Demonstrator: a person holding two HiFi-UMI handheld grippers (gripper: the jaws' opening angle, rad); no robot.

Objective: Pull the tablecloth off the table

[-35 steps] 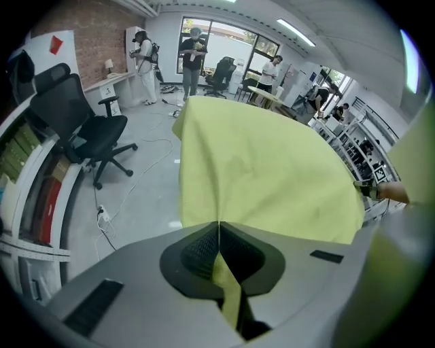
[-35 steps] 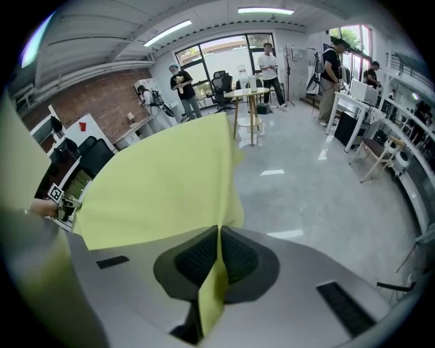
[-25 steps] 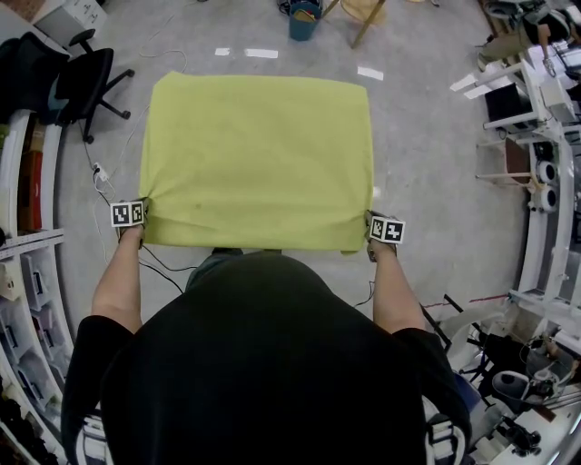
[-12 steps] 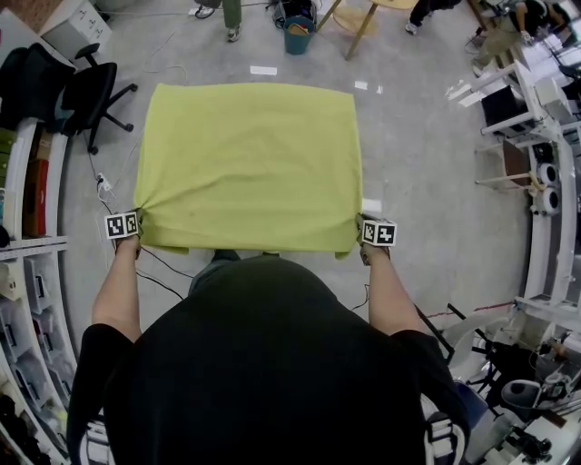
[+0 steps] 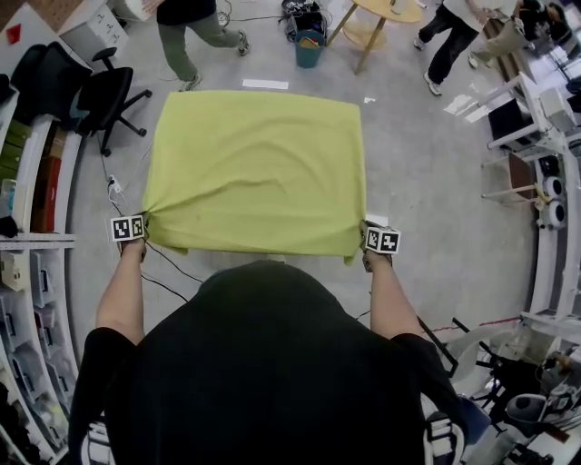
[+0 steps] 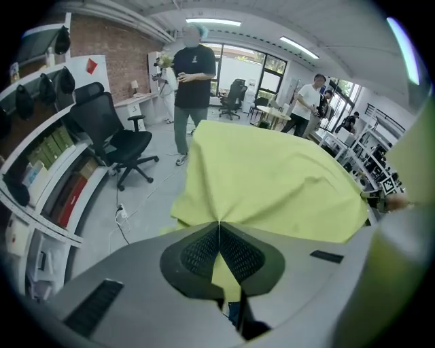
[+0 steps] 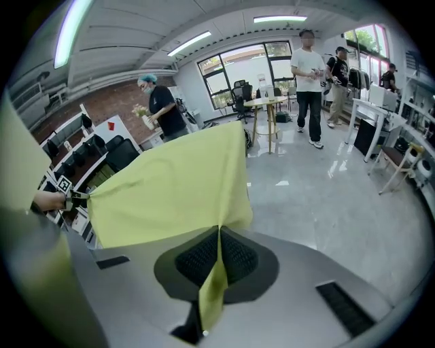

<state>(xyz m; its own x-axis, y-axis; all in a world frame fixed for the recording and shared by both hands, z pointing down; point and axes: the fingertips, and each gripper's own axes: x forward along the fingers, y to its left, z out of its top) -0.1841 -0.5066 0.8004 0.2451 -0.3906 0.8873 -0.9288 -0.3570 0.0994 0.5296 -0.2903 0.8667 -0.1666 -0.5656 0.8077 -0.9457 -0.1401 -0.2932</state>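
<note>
A yellow-green tablecloth (image 5: 259, 168) is stretched out in front of me and hides the table under it. My left gripper (image 5: 145, 225) is shut on the cloth's near left corner, and its black pads (image 6: 198, 250) pinch the fabric (image 6: 272, 180) between them. My right gripper (image 5: 366, 238) is shut on the near right corner, where a strip of the cloth (image 7: 214, 285) hangs down between the closed pads (image 7: 239, 255). Folds in the cloth run from both held corners toward its middle.
A black office chair (image 5: 100, 95) stands at the far left by white shelving (image 5: 27, 182). A cable (image 5: 159, 263) lies on the floor near my left arm. A person (image 5: 186, 32) walks behind the table; others stand by a round wooden table (image 5: 386, 14). Racks (image 5: 545, 163) line the right side.
The cloth has wrinkled more between the two held corners and its near edge has dropped slightly toward me. A person has walked into view at the far left.
</note>
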